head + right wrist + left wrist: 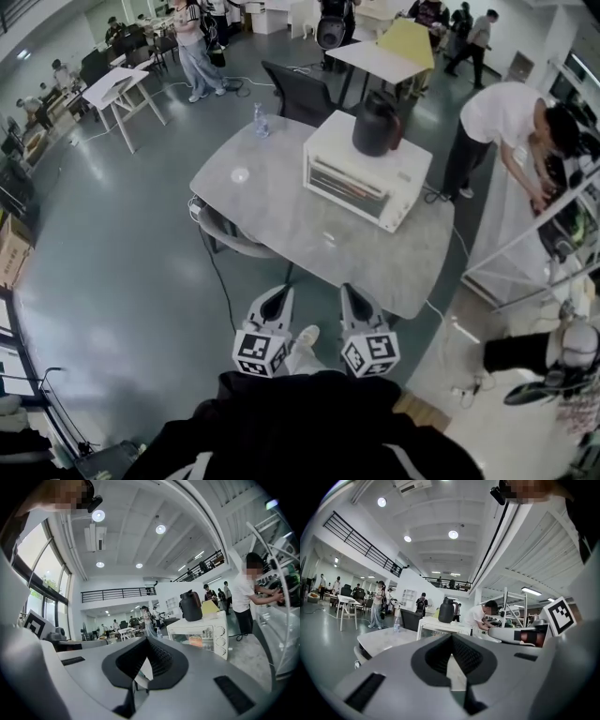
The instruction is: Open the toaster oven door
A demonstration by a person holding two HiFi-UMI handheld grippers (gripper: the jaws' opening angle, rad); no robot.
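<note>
Off the table's (272,216) 6 o'clock edge, left gripper (279,296) and right gripper (352,294) are pressed together, empty; oven (361,178) at 12 o'clock.

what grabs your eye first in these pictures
The white boxy toaster oven sits door shut on the far right part of the grey stone-look table, with a black lidded jug standing on its top. Nearer the camera, the left gripper and right gripper hang side by side at the table's near edge, both shut and empty.
</note>
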